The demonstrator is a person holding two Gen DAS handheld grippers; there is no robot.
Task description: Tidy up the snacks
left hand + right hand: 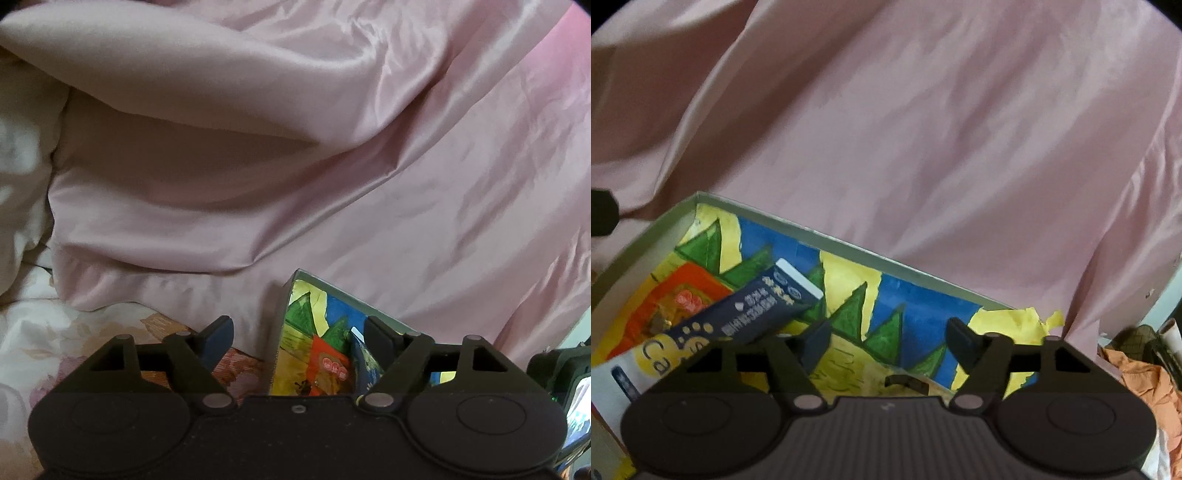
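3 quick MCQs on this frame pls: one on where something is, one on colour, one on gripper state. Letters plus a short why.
1. Where is the dark blue packet?
A. inside the box
B. on the pink sheet
C. between the right gripper fingers

2. What colour are the painted triangles on the box lining?
A. red
B. green
C. white

3. What state is the left gripper in?
A. shut on a packet
B. shut on nothing
C. open

Answers:
1 A: the packet leans within the box walls, on an orange packet.
2 B: a row of green points runs along the blue and yellow lining.
3 C: the fingers stand wide apart, gripping nothing.
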